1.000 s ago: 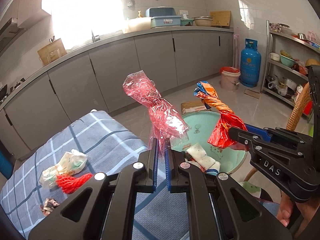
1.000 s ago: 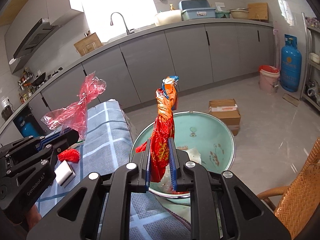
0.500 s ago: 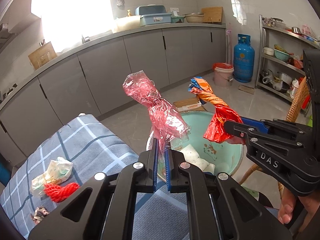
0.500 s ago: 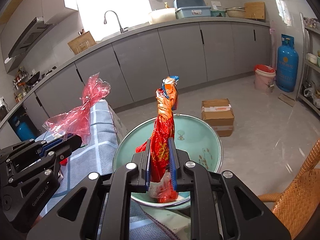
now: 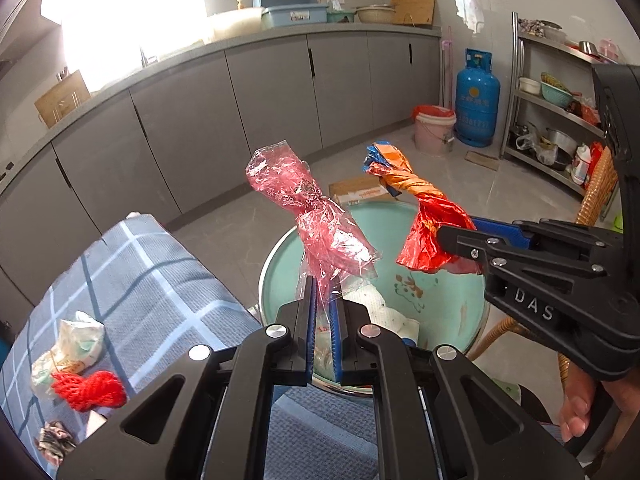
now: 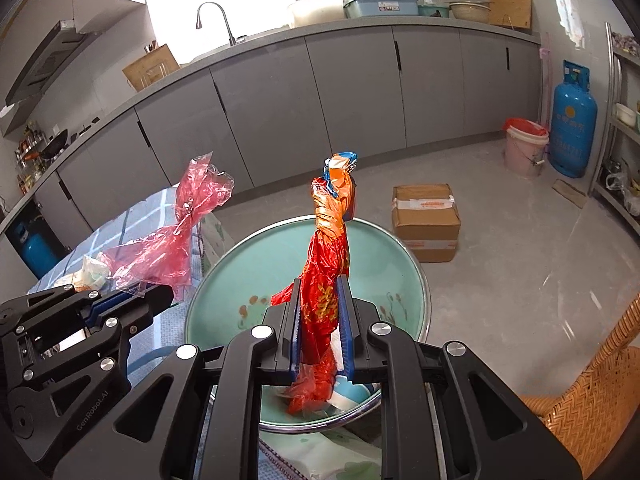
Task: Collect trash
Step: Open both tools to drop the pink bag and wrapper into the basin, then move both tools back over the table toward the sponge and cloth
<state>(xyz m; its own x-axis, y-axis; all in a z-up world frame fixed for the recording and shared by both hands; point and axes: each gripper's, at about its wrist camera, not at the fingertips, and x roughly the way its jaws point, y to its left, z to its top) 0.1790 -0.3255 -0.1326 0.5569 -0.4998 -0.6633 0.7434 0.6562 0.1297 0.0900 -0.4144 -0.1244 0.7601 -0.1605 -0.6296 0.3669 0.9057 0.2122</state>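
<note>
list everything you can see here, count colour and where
pink plastic wrapper: 1, translucent pink, clamped in left gripper, above basin
foil wrapper: 1, red and orange, clamped in right gripper, above basin
basin: 1, mint green, beside the cloth, white paper inside
checked cloth: 1, blue-grey, left of basin
crumpled paper: 1, white-green, on cloth
red mesh: 1, on cloth, against the paper
cardboard box: 1, brown, on floor
gas cylinder: 1, blue, by the shelf rack
bucket: 1, pink, red liner
wicker chair: 1, tan, right of basin
left gripper: 1, black, shut
right gripper: 1, black, shut
</note>
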